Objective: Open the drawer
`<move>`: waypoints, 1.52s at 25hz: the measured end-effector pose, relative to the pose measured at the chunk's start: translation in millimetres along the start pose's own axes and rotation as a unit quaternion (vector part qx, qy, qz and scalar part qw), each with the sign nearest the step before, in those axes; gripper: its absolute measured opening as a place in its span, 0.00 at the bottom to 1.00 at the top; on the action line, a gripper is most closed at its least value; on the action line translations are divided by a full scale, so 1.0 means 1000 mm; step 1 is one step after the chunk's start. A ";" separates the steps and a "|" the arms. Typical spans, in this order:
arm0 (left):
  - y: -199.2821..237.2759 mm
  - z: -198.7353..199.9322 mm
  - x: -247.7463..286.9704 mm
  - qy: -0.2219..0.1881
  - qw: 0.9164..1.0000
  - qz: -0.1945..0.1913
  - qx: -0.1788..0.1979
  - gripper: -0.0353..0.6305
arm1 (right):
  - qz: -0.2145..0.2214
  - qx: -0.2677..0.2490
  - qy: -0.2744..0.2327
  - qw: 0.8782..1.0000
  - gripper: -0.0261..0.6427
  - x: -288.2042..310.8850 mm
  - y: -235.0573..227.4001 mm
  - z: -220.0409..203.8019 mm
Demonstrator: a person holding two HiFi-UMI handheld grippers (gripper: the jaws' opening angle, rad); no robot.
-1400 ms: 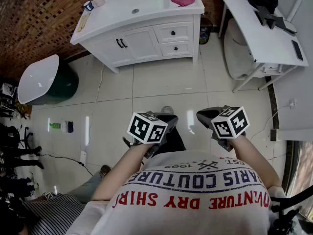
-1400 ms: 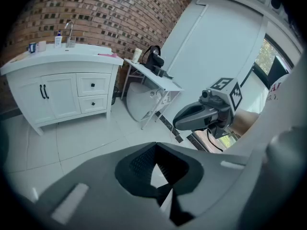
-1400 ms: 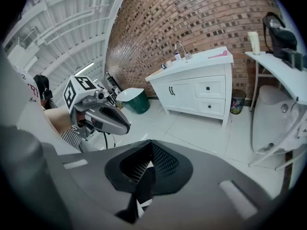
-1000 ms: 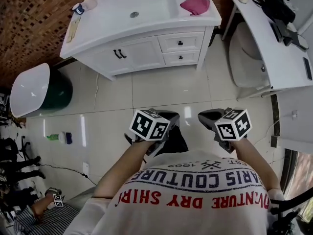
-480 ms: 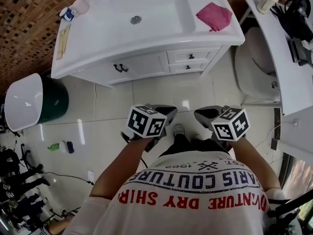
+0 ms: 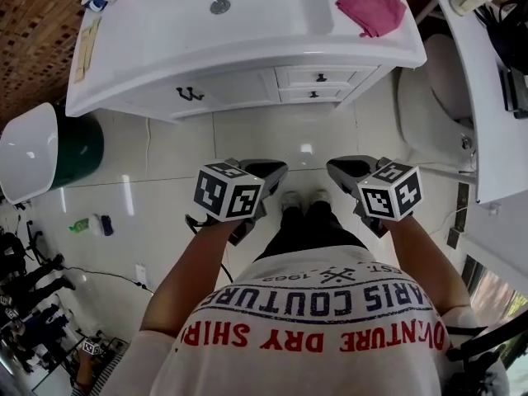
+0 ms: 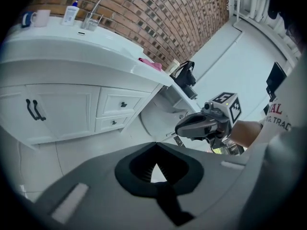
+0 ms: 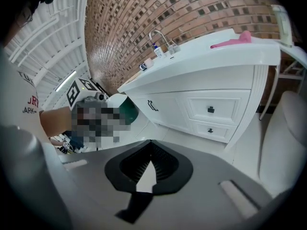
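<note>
A white vanity [image 6: 231, 89] stands ahead, with two small drawers at its right end. The upper drawer [image 6: 321, 77] [image 7: 123, 104] [image 8: 211, 109] and the lower drawer [image 6: 313, 95] [image 7: 113, 122] [image 8: 210, 130] each carry a dark knob, and both are closed. My left gripper [image 6: 272, 170] [image 7: 154, 143] is shut and holds nothing. My right gripper [image 6: 337, 170] [image 8: 150, 142] is shut and empty as well. Both hover side by side over the tiled floor, a stretch short of the vanity front and pointing at it.
A pink cloth [image 6: 371, 8] lies on the vanity top beside the basin. Cabinet doors with dark handles [image 6: 189, 94] are left of the drawers. A toilet [image 6: 429, 97] and a white table [image 6: 487, 97] stand to the right. A green bin [image 6: 41, 151] stands to the left.
The vanity has come much closer in the head view. Both grippers have travelled forward toward it, staying side by side and shut.
</note>
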State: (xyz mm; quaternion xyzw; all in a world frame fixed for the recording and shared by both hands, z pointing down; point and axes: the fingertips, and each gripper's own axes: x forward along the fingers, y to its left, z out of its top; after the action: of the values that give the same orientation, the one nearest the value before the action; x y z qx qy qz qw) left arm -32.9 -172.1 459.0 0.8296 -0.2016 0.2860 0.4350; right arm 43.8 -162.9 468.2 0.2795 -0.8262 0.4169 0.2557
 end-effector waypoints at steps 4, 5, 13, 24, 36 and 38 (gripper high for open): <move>0.016 -0.003 0.000 -0.015 0.999 0.000 -0.034 0.04 | -0.016 0.016 -0.001 1.000 0.09 0.022 -0.038 0.012; 0.020 -0.006 0.001 -0.015 0.999 -0.001 -0.040 0.04 | -0.023 0.022 -0.001 0.999 0.09 0.029 -0.050 0.014; 0.046 -0.024 0.002 -0.012 0.998 0.000 -0.058 0.04 | -0.144 0.057 -0.036 0.987 0.31 0.095 -0.158 0.056; 0.101 -0.064 -0.005 -0.006 0.992 0.031 -0.122 0.04 | -0.273 0.103 -0.029 0.956 0.34 0.149 -0.260 0.067; 0.113 -0.061 0.007 0.015 0.994 0.025 -0.101 0.04 | -0.295 0.144 -0.032 0.944 0.31 0.169 -0.286 0.076; 0.116 -0.063 0.004 0.014 0.994 0.027 -0.104 0.04 | -0.295 0.147 -0.033 0.943 0.28 0.170 -0.285 0.078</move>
State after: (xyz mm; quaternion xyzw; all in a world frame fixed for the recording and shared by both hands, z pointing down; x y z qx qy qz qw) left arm -116.8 -182.3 560.7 0.7699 -0.2466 0.2870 0.5139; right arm 100.2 -411.5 695.1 0.5592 -0.6443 0.4296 0.2960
